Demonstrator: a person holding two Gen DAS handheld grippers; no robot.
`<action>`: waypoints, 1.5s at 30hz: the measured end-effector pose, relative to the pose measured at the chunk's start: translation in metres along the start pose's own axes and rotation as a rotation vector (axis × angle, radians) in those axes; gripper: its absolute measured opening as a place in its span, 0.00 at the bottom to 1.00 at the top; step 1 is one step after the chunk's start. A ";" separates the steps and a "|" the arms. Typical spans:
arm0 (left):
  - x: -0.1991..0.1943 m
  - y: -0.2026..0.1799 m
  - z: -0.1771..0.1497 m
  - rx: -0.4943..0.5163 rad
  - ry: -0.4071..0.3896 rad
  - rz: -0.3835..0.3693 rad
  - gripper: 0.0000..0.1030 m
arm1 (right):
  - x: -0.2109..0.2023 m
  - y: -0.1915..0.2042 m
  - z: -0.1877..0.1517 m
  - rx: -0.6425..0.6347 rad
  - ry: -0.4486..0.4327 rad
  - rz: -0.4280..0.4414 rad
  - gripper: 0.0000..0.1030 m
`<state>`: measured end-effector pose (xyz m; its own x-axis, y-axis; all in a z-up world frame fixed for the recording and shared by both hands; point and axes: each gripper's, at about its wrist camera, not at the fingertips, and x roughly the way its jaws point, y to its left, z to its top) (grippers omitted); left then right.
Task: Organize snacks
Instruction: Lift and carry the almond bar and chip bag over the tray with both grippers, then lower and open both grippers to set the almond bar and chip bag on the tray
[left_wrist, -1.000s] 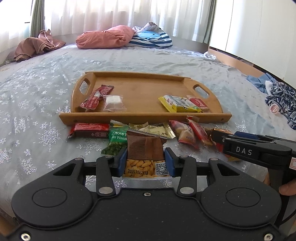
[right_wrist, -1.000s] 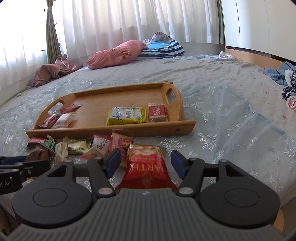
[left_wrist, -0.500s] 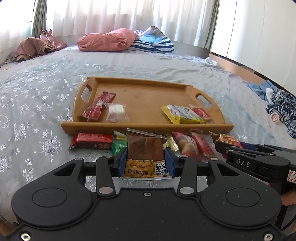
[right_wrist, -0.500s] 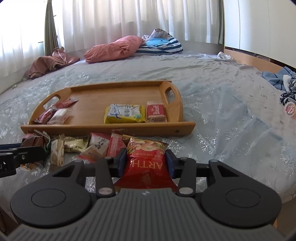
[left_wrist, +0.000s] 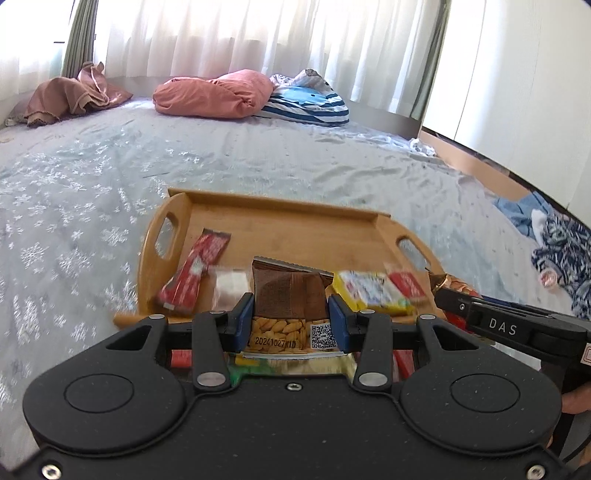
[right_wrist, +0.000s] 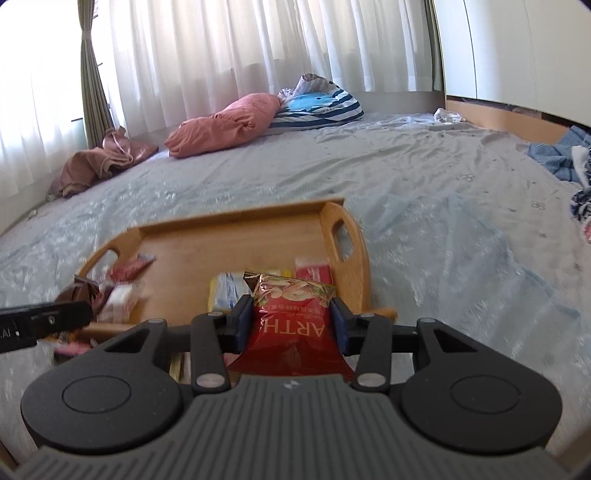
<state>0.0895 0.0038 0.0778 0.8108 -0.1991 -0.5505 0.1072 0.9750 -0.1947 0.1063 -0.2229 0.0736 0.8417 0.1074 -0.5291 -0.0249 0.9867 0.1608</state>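
Observation:
My left gripper (left_wrist: 290, 318) is shut on a brown snack packet (left_wrist: 288, 295) with a clear window of nuts, held above the near edge of the wooden tray (left_wrist: 295, 229). My right gripper (right_wrist: 291, 320) is shut on a red nut bag (right_wrist: 293, 314), held above the tray's (right_wrist: 236, 236) right part. The tray holds a red bar (left_wrist: 195, 269), a clear-wrapped sweet (left_wrist: 231, 286), a yellow packet (left_wrist: 369, 291) and a small red packet (left_wrist: 406, 286). The right gripper shows at the right of the left wrist view (left_wrist: 498, 325).
The tray lies on a bed with a pale snowflake cover (left_wrist: 74, 192). Loose snacks (left_wrist: 181, 357) lie under the grippers, mostly hidden. Pink pillow (left_wrist: 214, 94), striped cushion (left_wrist: 306, 103) and brown cloth (left_wrist: 70, 96) lie far back. Clothes (left_wrist: 554, 240) lie at the right.
Both grippers have lifted their packets off the bed and moved forward over the tray's near edge. The right gripper closed on the red bag a second ago.

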 end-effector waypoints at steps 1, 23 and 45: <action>0.005 0.001 0.004 -0.007 0.004 -0.002 0.39 | 0.005 -0.001 0.006 0.009 0.003 0.007 0.47; 0.112 0.014 0.036 -0.049 0.120 0.076 0.39 | 0.138 -0.020 0.074 0.074 0.135 0.033 0.47; 0.137 0.001 0.028 -0.030 0.186 0.098 0.40 | 0.177 -0.015 0.072 0.015 0.139 0.005 0.49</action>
<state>0.2164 -0.0194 0.0252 0.6957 -0.1212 -0.7080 0.0139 0.9877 -0.1555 0.2945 -0.2271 0.0378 0.7587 0.1293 -0.6385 -0.0198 0.9842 0.1758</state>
